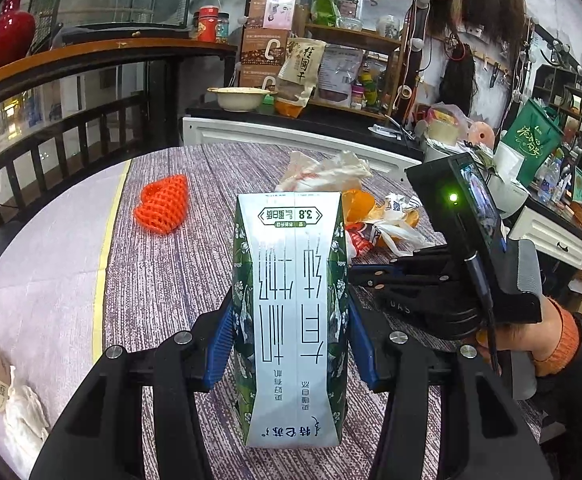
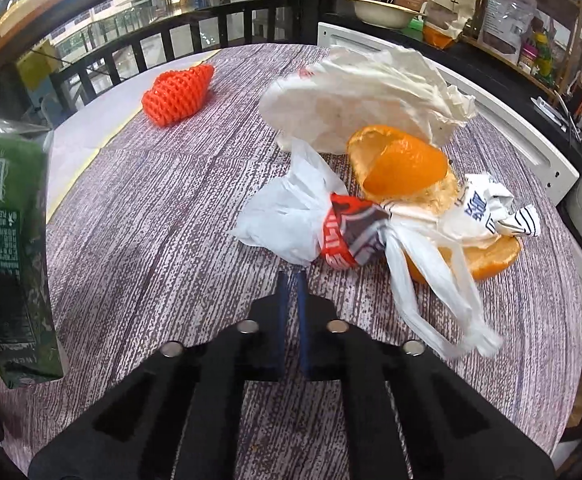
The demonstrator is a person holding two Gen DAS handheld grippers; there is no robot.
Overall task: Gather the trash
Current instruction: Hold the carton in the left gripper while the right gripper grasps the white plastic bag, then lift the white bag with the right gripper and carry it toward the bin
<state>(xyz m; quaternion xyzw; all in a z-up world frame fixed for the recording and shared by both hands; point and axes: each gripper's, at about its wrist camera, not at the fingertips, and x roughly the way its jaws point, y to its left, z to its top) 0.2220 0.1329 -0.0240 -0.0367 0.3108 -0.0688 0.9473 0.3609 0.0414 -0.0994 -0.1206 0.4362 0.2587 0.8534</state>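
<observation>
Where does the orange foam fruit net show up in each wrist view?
Left wrist: orange foam net on the table, left of centre, beyond and left of the held milk carton.
Right wrist: net upper left, far side of the table.
Shared landmark: orange peel.

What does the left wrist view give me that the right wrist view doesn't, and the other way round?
Left wrist only: the left gripper clamped on the milk carton, and the right gripper's body with the hand holding it.
Right wrist only: the right gripper shut, with nothing visible between its fingers, just short of the red-and-white wrapper; the carton's green back.
Both: orange foam net, white paper bag, orange peel, table.
</observation>
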